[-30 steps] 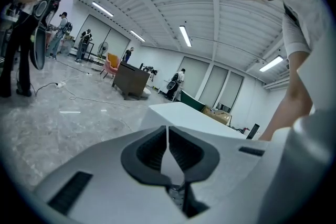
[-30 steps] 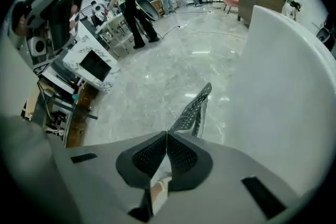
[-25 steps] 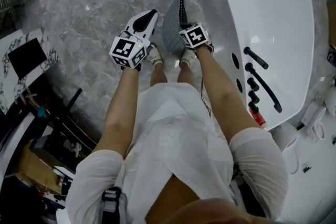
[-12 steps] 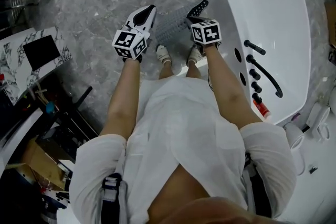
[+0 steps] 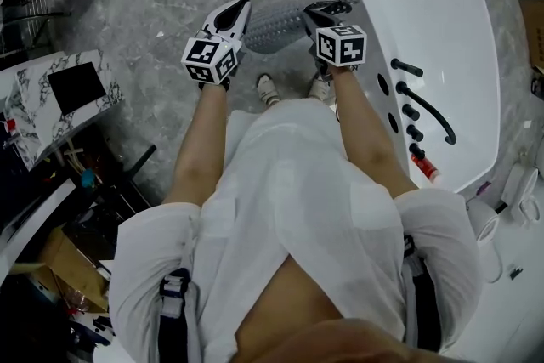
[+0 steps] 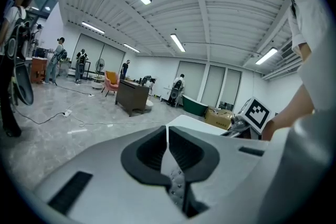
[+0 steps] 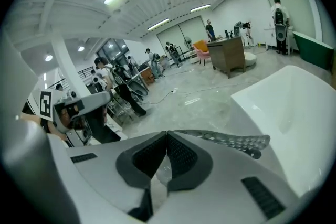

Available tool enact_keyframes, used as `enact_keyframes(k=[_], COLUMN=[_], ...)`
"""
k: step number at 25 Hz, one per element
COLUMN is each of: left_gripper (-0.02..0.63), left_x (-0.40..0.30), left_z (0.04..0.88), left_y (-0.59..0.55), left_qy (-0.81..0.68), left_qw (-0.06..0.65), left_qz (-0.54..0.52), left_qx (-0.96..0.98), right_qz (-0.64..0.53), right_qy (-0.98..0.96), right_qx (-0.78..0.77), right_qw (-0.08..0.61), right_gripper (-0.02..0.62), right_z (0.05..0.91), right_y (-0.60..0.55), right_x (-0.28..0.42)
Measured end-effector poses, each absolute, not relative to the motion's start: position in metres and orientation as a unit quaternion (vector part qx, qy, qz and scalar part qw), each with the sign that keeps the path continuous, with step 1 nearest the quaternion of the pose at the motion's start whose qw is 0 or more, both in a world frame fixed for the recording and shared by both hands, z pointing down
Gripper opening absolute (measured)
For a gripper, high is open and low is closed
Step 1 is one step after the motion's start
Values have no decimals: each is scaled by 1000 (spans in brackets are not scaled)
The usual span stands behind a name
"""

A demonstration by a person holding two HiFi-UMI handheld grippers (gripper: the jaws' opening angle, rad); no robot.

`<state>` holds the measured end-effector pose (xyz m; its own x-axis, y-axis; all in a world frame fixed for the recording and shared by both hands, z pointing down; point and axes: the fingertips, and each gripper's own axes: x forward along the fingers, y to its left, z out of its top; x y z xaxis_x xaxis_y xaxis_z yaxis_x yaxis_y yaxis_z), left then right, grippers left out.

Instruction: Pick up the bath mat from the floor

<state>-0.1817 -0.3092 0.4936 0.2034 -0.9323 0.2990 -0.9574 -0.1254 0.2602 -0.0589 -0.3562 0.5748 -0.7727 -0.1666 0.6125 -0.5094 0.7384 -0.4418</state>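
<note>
The bath mat (image 5: 274, 26), grey and covered in small studs, hangs stretched between my two grippers above the grey marble floor. My left gripper (image 5: 240, 7) is shut on its left edge; in the left gripper view a strip of studded mat (image 6: 176, 182) shows pinched between the closed jaws (image 6: 168, 131). My right gripper (image 5: 328, 9) is shut on the other edge. In the right gripper view a perforated flap of the mat (image 7: 231, 140) sticks out to the right of the closed jaws (image 7: 167, 136).
A white bathtub (image 5: 480, 55) with black taps (image 5: 425, 119) stands at my right, close to the right gripper. A marble-topped stand (image 5: 93, 98) and clutter lie at the left. My feet (image 5: 293, 87) are just under the mat. People stand far off (image 6: 58, 57).
Both grippers have risen with the mat. The mat, earlier hanging on edge near the tub, now spreads flatter between the two grippers, which stand further apart.
</note>
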Motion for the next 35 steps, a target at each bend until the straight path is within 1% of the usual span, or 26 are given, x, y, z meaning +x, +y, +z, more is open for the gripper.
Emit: enact_keyframes(k=[9,18,35], left_gripper=[20,20,19], left_x=[-194,-196,-192], left_z=[475,469,478], left_y=[-308,-297,-288], left_qy=[-643,-654,-659], left_qw=[187,186,197], left_qz=[41,38,41], left_qx=[742,732,725], right_qz=[276,243,230], right_qy=[-914,-932,-937], right_qx=[206,204,199], right_qw=[213,176,172], right_gripper=[29,29,29], right_z=[529,495,484], right_y=[-369,-372,-370], right_x=[-62,-56,-52])
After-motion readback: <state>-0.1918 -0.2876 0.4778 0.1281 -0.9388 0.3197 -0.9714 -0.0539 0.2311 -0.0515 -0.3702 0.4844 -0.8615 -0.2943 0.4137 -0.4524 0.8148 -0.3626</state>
